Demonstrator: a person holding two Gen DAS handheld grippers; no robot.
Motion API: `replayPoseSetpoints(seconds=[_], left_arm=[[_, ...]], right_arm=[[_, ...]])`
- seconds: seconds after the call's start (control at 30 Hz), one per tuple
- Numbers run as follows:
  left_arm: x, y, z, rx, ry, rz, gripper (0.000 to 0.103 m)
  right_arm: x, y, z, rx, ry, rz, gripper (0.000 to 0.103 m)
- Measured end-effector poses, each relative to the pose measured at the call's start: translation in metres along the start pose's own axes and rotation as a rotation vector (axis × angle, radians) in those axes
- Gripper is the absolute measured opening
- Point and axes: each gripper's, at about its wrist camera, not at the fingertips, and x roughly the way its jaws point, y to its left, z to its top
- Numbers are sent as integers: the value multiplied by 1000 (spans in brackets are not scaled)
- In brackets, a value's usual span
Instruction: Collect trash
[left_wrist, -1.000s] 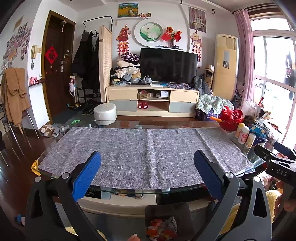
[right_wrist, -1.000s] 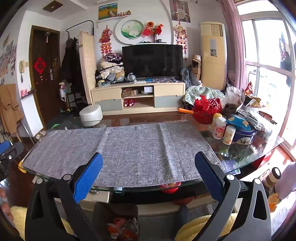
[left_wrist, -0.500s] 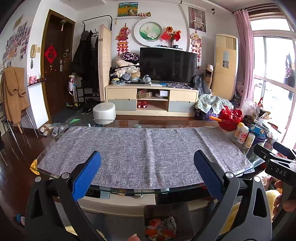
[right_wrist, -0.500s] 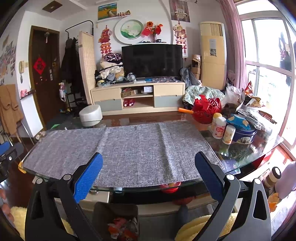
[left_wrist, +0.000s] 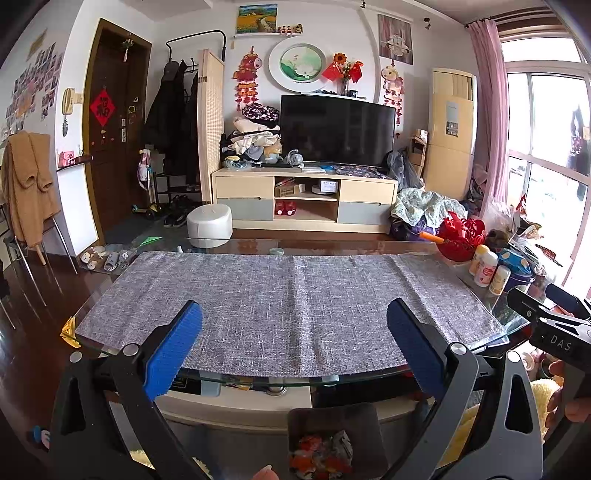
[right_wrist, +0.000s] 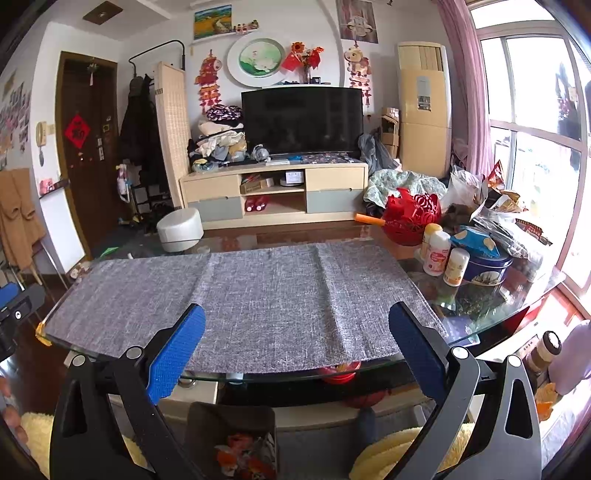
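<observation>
A dark square trash bin (left_wrist: 334, 439) stands on the floor in front of the glass table and holds orange, red and grey scraps (left_wrist: 319, 456); it also shows in the right wrist view (right_wrist: 232, 439). A grey cloth (left_wrist: 291, 302) covers the glass table top (left_wrist: 88, 314) with nothing lying on it. My left gripper (left_wrist: 295, 339) is open and empty, held above the table's near edge. My right gripper (right_wrist: 297, 343) is open and empty at the same height, and it shows at the right edge of the left wrist view (left_wrist: 550, 325).
Bottles (right_wrist: 437, 254), a blue tin (right_wrist: 484, 266), a red basket (right_wrist: 412, 218) and snack bags (right_wrist: 498, 206) crowd the table's right end. A TV stand (left_wrist: 304, 199) and white stool (left_wrist: 209, 225) stand beyond. A yellow fluffy cushion (right_wrist: 388, 454) lies by the bin.
Both grippers stay open and nearly still. The left wrist view has risen slightly, so the table sits a little lower in it.
</observation>
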Motion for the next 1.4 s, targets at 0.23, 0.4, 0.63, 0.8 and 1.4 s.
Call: replayPoseSetpoints(seconds=[0.23, 0.4, 0.63, 0.8, 1.4], left_arm=[[0, 0, 0, -1, 0, 1, 95], [1, -4, 0, 18, -7, 33, 95], [5, -4, -2, -4, 3, 43, 95], [7, -6, -4, 2, 10, 71, 95], [12, -5, -6, -26, 31, 26, 95]], right_arm=[[0, 1, -1, 1, 1, -1, 100], [0, 5, -1, 4, 4, -9, 100], [2, 6, -1, 9, 11, -12, 100], [3, 6, -2, 9, 13, -13, 100], [6, 8, -1, 8, 28, -18, 100]])
